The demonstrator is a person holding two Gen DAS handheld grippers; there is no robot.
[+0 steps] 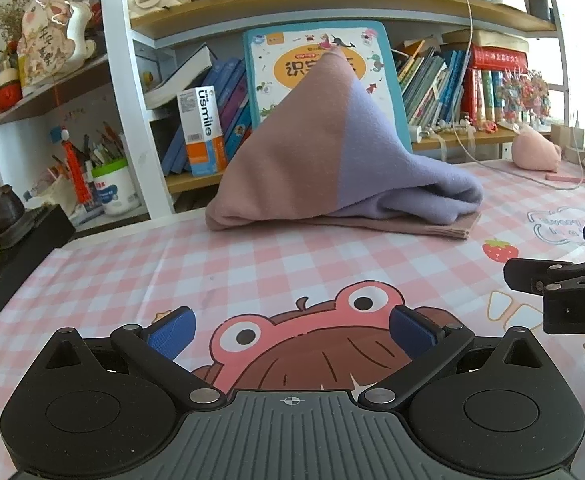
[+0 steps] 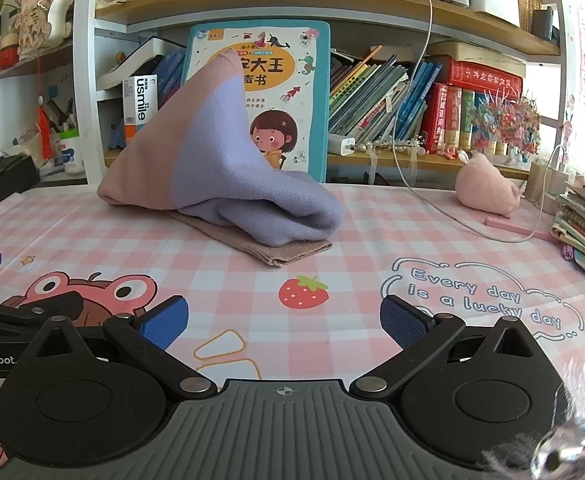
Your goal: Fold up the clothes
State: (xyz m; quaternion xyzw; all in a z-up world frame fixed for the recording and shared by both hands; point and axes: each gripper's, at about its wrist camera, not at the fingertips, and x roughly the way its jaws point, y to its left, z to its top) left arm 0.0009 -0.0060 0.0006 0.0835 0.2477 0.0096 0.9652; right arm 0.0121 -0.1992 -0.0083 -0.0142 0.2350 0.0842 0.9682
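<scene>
left wrist: low, faces shelf (image 1: 332,4) | right wrist: same, seemingly rightward | shared: garment (image 1: 332,160), tablecloth (image 2: 372,240)

checked tablecloth (image 2: 372,232); picture book (image 2: 292,92) upright; pink plush (image 2: 484,192); usmile box (image 1: 202,132)

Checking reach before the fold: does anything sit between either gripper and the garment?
Nothing visible does. Only bare tablecloth lies between the open left gripper, the open right gripper and the pink-and-purple garment.
</scene>
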